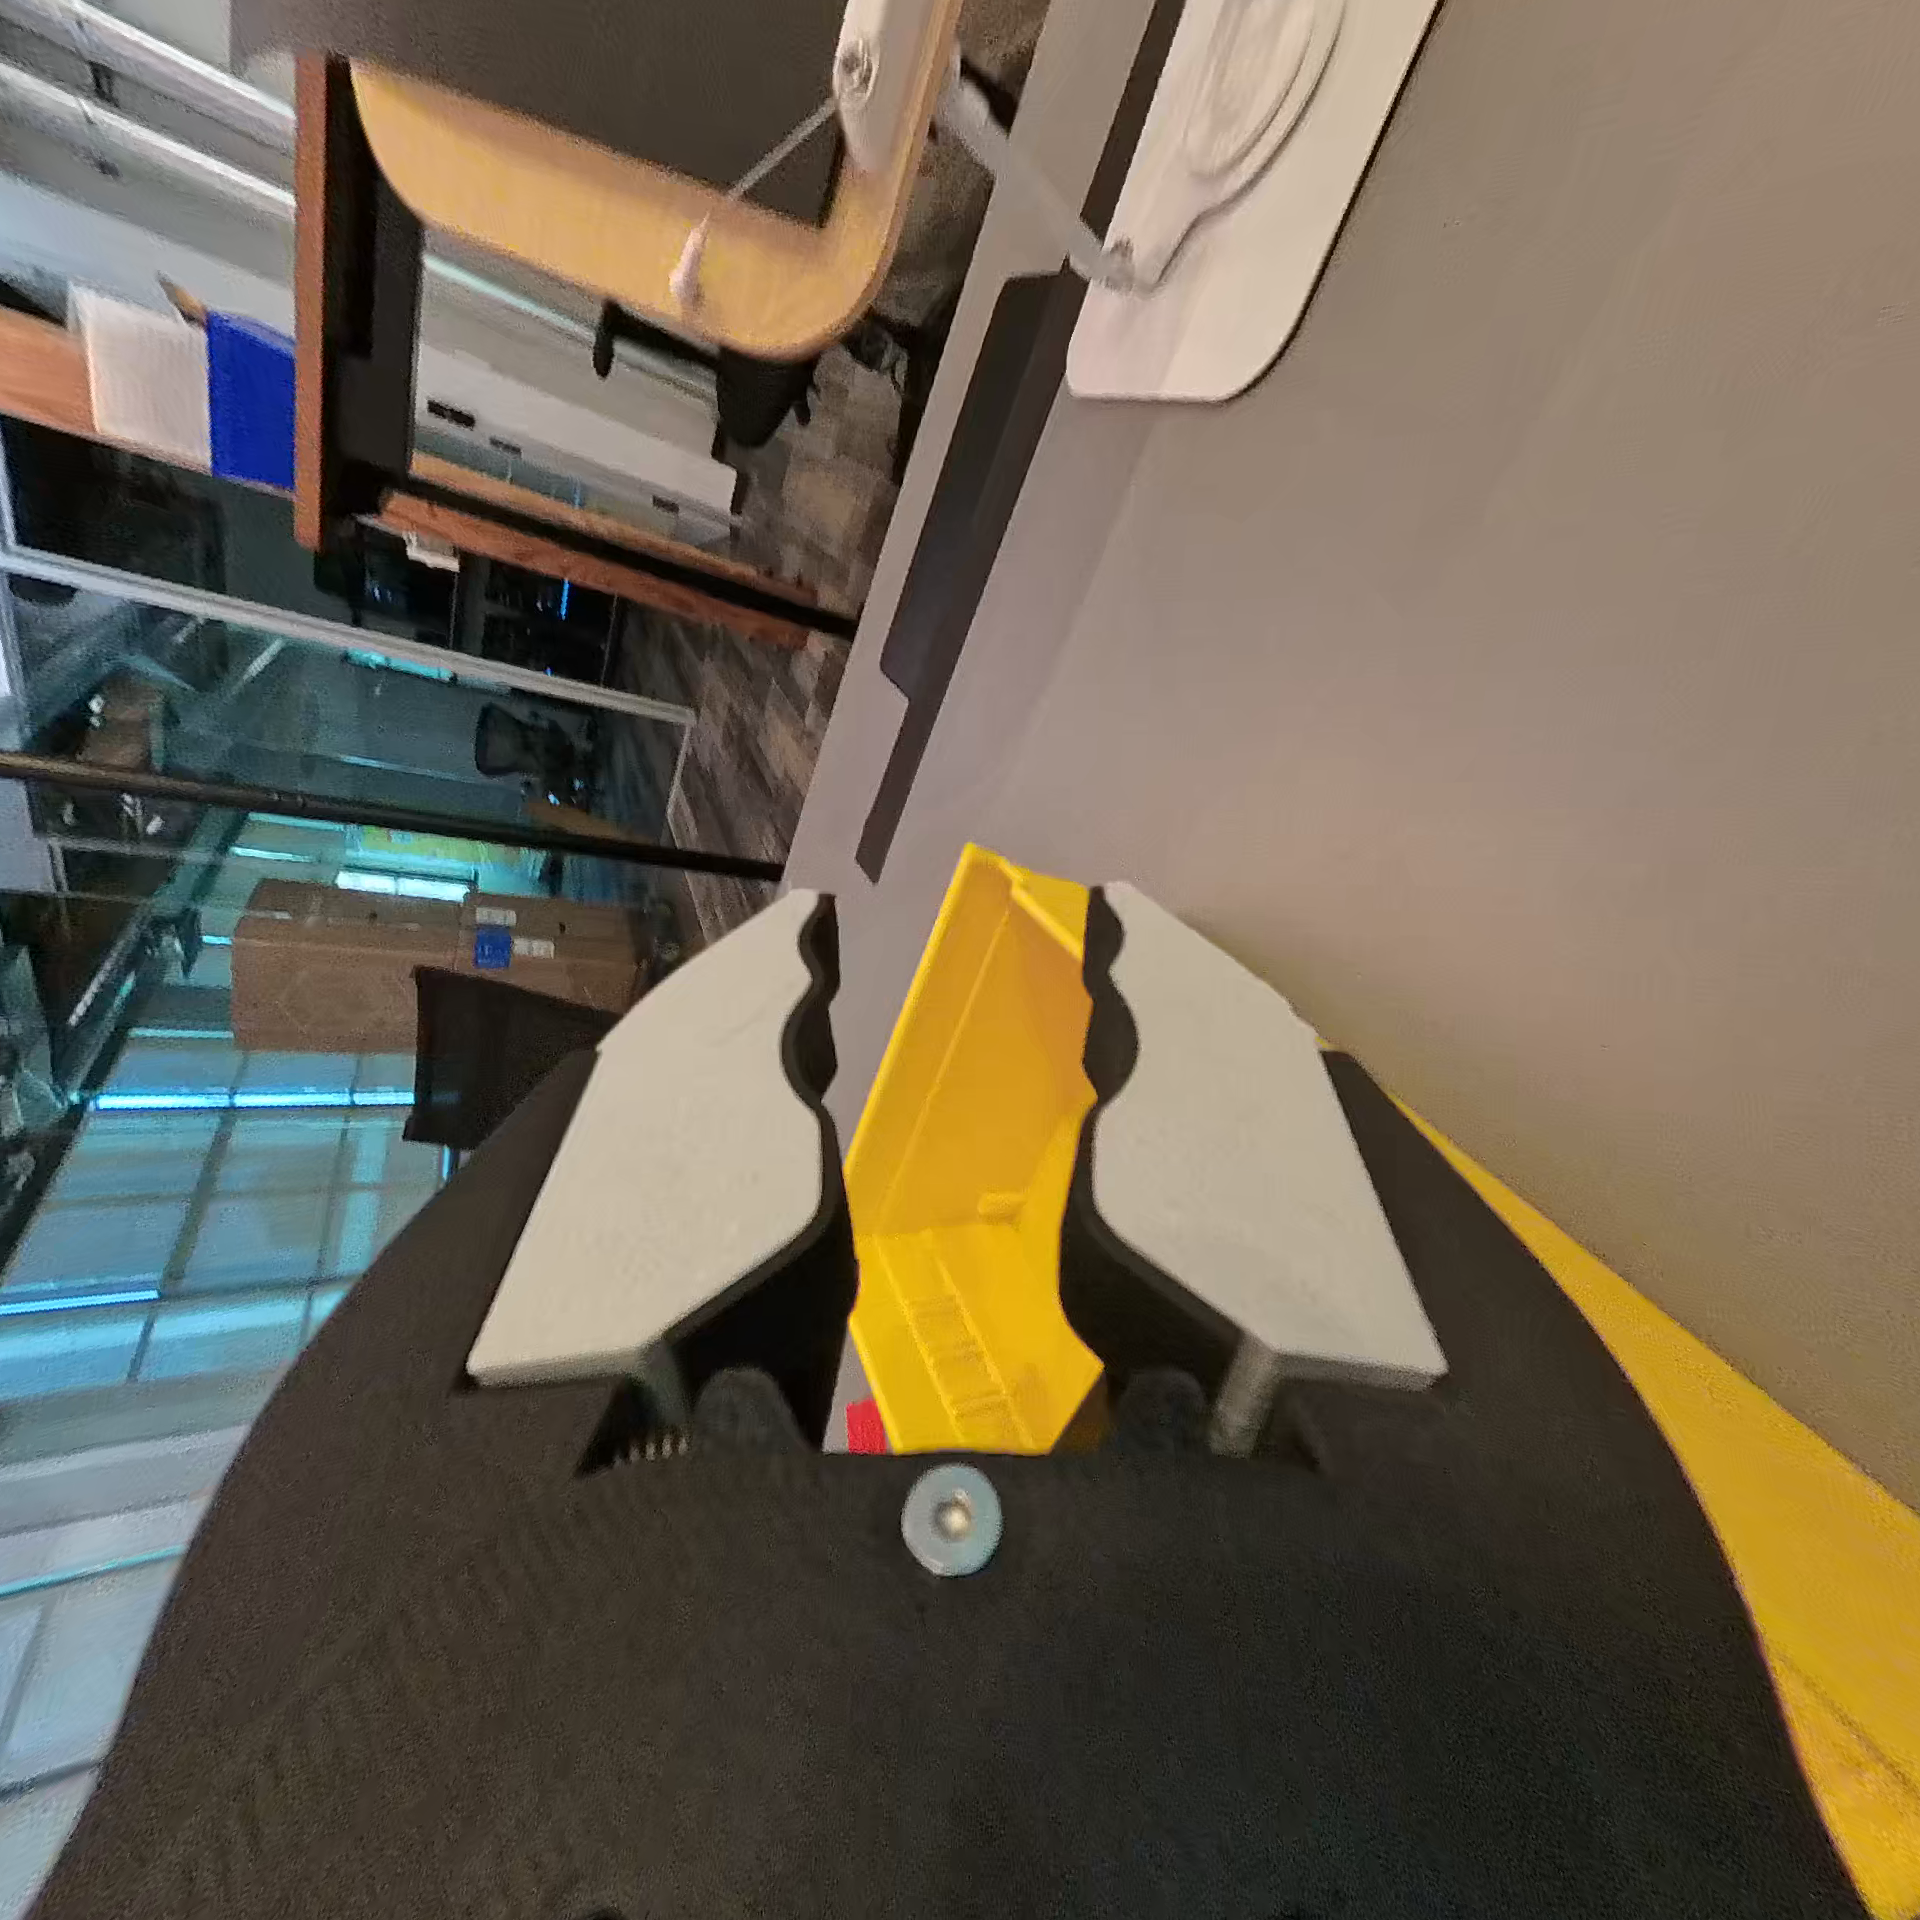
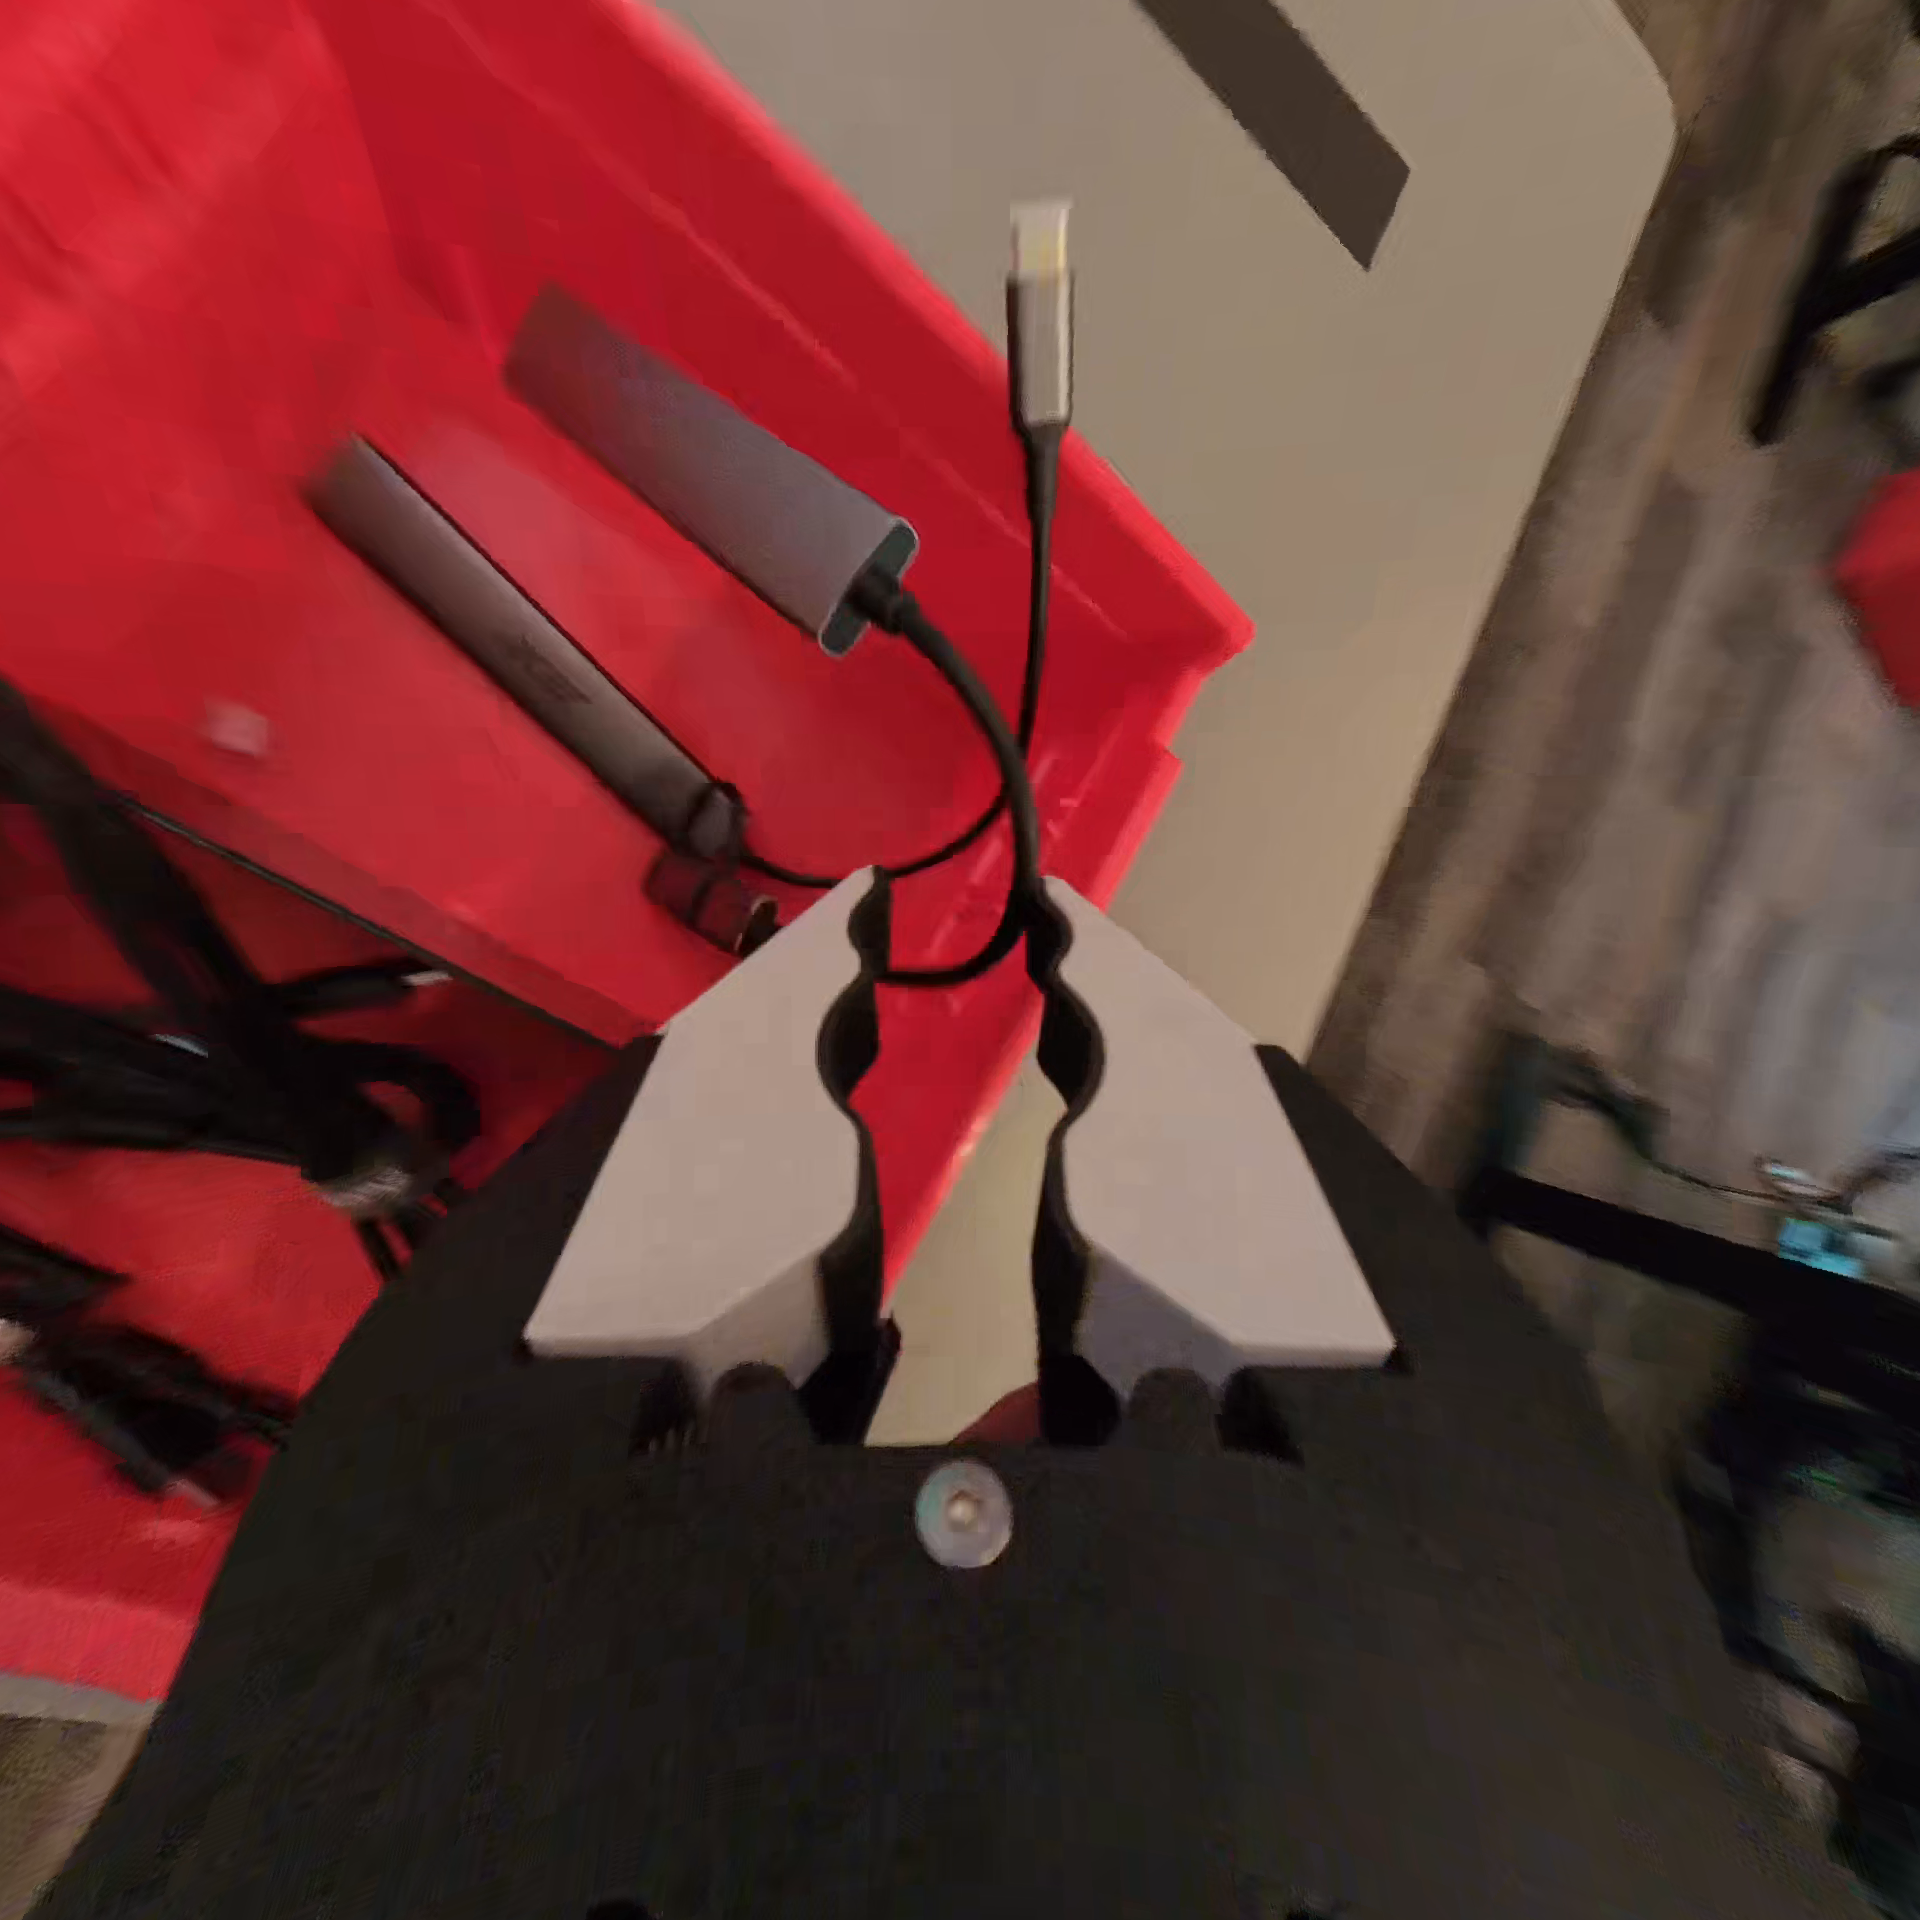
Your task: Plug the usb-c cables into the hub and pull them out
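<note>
Both claws gape empty: left gripper [image 1: 958, 914] over a yellow bin [image 1: 977, 1143]; right gripper [image 2: 961, 899] just behind a hub's [image 2: 717, 468] black cable [image 2: 1034, 665] in a red bin [image 2: 312, 312].

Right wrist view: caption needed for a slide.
Open tongs over a red bin holding two grey hubs, one plug lying past the rim.

— What sort of place is this?
— An office, open-plan by the look: long wood-topped desks on black frames [image 1: 582, 540], a black mesh swivel chair [image 1: 525, 740] behind a glass partition [image 1: 343, 717].
— Anything else?
— Brown cardboard boxes [image 1: 416, 961] on the floor, patterned grey carpet tiles [image 1: 758, 717], a grey tabletop [image 1: 1507, 727].
</note>
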`<state>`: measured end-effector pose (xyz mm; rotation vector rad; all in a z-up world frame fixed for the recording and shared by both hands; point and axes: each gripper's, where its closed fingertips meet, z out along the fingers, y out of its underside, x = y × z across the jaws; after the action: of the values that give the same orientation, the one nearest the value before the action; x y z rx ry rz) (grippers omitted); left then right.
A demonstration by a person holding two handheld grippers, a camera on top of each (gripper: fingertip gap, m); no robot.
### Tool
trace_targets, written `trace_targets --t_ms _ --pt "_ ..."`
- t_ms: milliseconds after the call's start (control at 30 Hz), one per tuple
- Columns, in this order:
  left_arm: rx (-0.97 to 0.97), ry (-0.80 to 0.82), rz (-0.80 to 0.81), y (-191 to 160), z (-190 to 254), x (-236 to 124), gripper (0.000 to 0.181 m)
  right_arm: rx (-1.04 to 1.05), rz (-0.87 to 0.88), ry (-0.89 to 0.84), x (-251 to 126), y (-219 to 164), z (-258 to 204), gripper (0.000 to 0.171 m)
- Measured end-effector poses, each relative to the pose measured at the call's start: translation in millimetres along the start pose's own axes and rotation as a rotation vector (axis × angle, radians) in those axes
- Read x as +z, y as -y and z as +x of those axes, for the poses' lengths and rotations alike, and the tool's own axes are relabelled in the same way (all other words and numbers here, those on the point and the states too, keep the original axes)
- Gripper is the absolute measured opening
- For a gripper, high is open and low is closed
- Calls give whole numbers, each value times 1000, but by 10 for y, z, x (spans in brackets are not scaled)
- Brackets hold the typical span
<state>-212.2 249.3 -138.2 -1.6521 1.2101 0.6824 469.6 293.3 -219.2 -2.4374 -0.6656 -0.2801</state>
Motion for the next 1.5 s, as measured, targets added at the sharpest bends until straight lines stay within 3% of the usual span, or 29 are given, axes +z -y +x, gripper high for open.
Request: trace_targets --t_ms 167,300,500,600,667,733,900,967,1100,1167,1367,1500 --pt "-98 -24 -103 -456 -144 -4 49 -159 -89 -107 -168 2 53 35" --pt "-294 -83 -201 -1014 -230 -25 59 -90 18 -117 -509 64 105 44" --pt "-567 -168 -395 -1986 -54 -114 77 32 -55 -8 -456 -632 -71 71" --pt "-733 -197 -415 -2235 33 -166 73 99 -37 73 -347 -792 -247 70" --pt "-736 -190 -470 -2390 85 -194 72 120 -22 138 -270 -820 -376 57" --pt "-744 -212 -487 -2442 149 -214 66 105 -47 186 -170 -887 -508 57" --pt "-772 -234 -581 -2728 316 -190 42 164 -3 166 -75 -855 -517 33" --pt "-834 -281 -570 -2791 405 -167 24 169 21 162 -45 -838 -568 32" --pt "-951 -355 -488 -2754 478 -131 8 165 98 169 -37 -695 -742 31" --pt "-1047 -387 -403 -2684 491 -117 6 151 131 176 -33 -587 -874 29" --pt "-1075 -347 -301 -2537 391 -189 6 116 222 270 -88 -131 -1582 35" --pt "-1094 -303 -222 -2439 301 -296 6 125 287 368 -153 277 -2274 57"
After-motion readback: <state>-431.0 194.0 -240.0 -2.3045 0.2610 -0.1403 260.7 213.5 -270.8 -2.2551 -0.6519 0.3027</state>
